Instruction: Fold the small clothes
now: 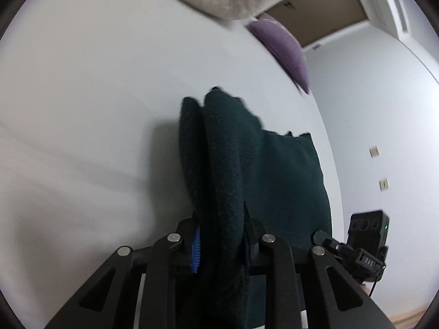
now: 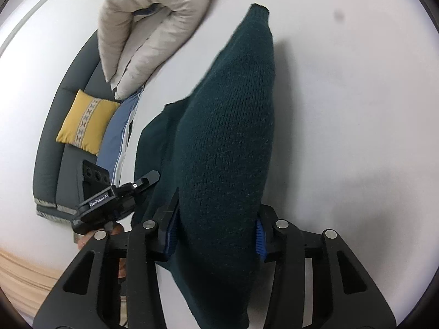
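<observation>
a: dark green knit sweater (image 2: 227, 142) fills the near view, bunched between the right gripper (image 2: 216, 235) fingers, blue pads (image 2: 260, 240) pressed to both sides of the fold.

b: left gripper (image 1: 222, 235)?

a: clamped on another thick fold of the same sweater (image 1: 230, 164). the rest drapes over the white bed sheet (image 1: 96, 96).

b: surroundings?

a: beige duvet (image 2: 148, 24) heaped at the sheet's far edge, purple cushion (image 1: 285, 49) beyond it. yellow pillow (image 2: 87, 122) sits on a grey sofa (image 2: 52, 142), well apart.
</observation>
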Demonstrator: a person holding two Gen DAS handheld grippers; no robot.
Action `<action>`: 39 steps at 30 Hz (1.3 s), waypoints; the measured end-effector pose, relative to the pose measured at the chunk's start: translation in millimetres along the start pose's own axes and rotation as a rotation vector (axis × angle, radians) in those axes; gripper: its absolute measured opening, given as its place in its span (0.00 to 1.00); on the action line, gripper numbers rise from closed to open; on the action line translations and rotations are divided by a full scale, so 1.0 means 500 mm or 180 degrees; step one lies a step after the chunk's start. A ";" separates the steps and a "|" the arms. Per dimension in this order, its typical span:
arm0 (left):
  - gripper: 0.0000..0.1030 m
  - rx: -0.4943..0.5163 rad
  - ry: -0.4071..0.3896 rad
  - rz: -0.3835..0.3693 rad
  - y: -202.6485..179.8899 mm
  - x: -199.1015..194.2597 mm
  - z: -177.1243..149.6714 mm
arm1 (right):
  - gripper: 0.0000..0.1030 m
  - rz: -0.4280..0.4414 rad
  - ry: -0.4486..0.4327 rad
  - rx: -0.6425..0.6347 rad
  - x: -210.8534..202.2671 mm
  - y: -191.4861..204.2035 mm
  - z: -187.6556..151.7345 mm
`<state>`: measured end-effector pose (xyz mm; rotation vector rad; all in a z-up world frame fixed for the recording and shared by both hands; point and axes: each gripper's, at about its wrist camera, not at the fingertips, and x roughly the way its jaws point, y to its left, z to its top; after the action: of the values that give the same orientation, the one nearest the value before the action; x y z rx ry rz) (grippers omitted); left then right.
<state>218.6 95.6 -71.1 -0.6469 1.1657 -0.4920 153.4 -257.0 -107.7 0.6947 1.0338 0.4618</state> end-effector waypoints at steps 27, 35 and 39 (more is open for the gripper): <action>0.31 0.0370 0.0311 0.0143 -0.051 -0.052 -0.361 | 0.40 0.0362 -0.0012 0.0415 -0.181 -0.121 -0.414; 0.39 0.0463 0.0167 0.0221 -0.058 -0.054 -0.375 | 0.42 0.0365 -0.0082 0.0345 -0.186 -0.132 -0.421; 0.39 0.0796 -0.0048 0.0537 -0.099 -0.101 -0.395 | 0.46 0.0071 -0.0200 0.0247 -0.222 -0.101 -0.428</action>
<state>14.2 52.0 -52.3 -0.3331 1.1116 -0.4788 -86.2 -299.4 -146.0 0.7858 0.9897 0.4185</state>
